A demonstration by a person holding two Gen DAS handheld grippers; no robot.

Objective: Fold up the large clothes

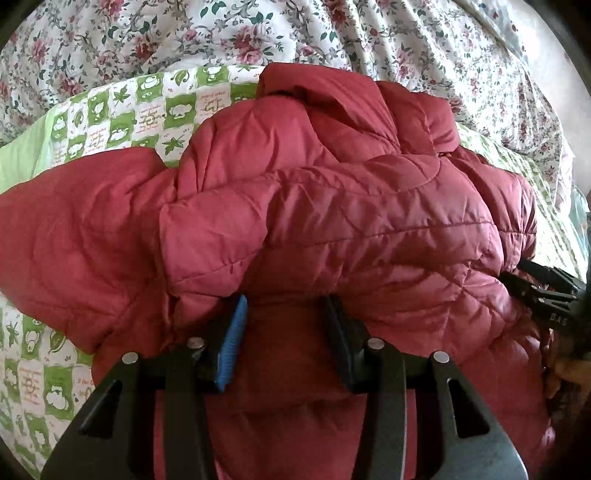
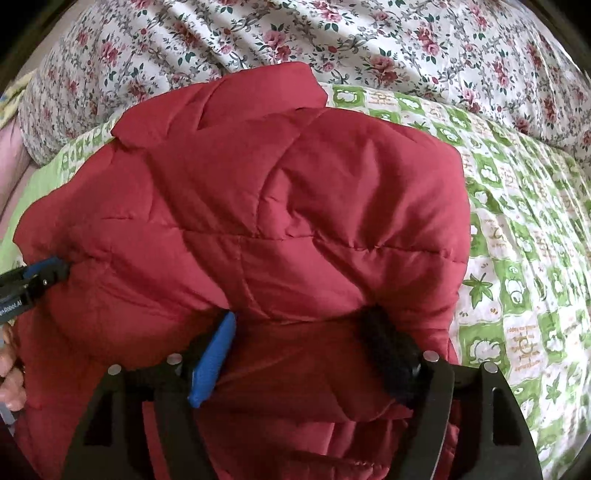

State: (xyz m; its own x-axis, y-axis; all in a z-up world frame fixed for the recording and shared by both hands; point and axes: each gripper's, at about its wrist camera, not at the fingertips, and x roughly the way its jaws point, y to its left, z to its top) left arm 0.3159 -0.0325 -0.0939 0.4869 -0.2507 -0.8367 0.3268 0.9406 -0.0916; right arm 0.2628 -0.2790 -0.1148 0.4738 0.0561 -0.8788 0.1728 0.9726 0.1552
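Note:
A red quilted puffer jacket (image 1: pixel 325 206) lies bunched and partly folded on a green-and-white patterned sheet (image 1: pixel 122 110). It fills most of the right wrist view (image 2: pixel 258 206) too. My left gripper (image 1: pixel 284 306) is shut on a thick fold at the jacket's near edge, with fabric bulging over its fingertips. My right gripper (image 2: pixel 303 321) is shut on another thick fold of the same edge. The right gripper shows at the right edge of the left wrist view (image 1: pixel 546 291). The left gripper shows at the left edge of the right wrist view (image 2: pixel 40 277).
A floral rose-print quilt (image 1: pixel 332 33) lies heaped behind the jacket and also fills the top of the right wrist view (image 2: pixel 369 40). The green sheet (image 2: pixel 517 258) stretches to the right. A hand (image 2: pixel 11 373) holds the left gripper's handle.

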